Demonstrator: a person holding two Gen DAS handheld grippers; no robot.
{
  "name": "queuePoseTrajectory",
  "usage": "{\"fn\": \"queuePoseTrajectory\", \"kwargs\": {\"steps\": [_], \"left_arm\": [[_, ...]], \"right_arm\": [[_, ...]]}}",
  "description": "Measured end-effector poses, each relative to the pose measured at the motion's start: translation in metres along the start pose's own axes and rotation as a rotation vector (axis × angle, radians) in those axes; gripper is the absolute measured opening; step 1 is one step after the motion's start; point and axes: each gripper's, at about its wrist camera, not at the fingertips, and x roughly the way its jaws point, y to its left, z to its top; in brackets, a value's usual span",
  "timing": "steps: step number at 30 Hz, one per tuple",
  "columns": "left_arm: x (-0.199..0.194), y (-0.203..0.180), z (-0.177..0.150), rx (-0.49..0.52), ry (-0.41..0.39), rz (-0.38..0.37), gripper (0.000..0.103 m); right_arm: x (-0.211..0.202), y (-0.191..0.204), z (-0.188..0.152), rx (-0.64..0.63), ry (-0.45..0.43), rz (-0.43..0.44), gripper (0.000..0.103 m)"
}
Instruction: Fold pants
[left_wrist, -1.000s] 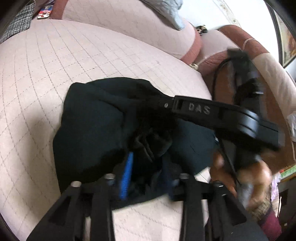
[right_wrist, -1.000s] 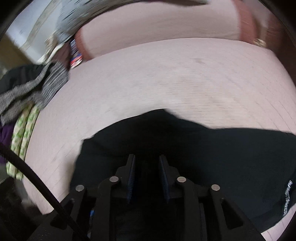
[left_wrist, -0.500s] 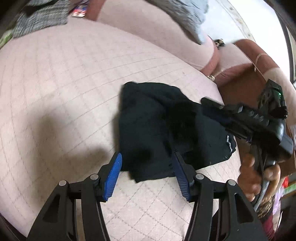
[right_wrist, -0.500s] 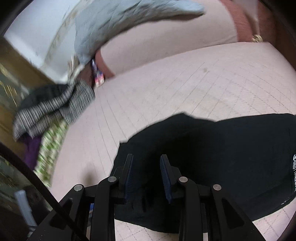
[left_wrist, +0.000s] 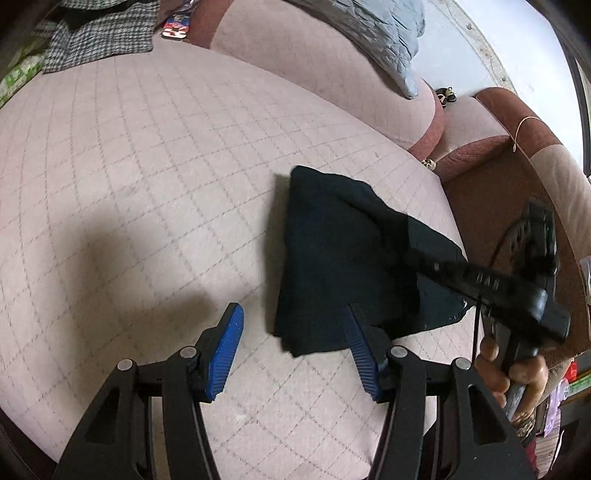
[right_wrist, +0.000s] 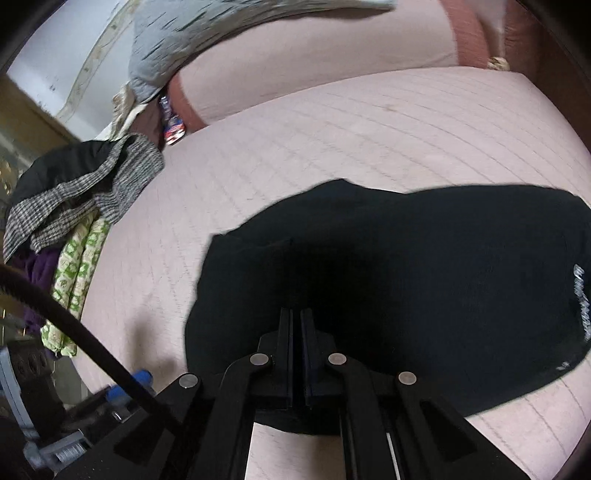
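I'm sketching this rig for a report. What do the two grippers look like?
Both are black plastic with silver pivot screws. The left gripper has ribbed blue finger pads. The right gripper bears pale lettering, trails a black cable, and is held in a bare hand.

A pink quilted sofa seat (left_wrist: 147, 184) fills the view. At its far left edge lies a checked grey garment (right_wrist: 85, 188) over a green-and-white patterned cloth (right_wrist: 74, 273). A grey quilted pillow (left_wrist: 373, 37) rests on the backrest behind the seat.
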Motion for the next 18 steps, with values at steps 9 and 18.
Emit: {"fn": "queuePoseTrajectory", "kwargs": {"steps": [9, 18], "left_arm": [[0.051, -0.04, 0.013, 0.12, 0.063, 0.042, 0.055], [0.079, -0.042, 0.002, 0.165, 0.105, 0.117, 0.058]], "right_arm": [[0.022, -0.047, -0.01, 0.138, 0.031, 0.027, 0.009], [-0.021, -0.053, 0.009, 0.195, -0.117, 0.212, 0.011]]}}
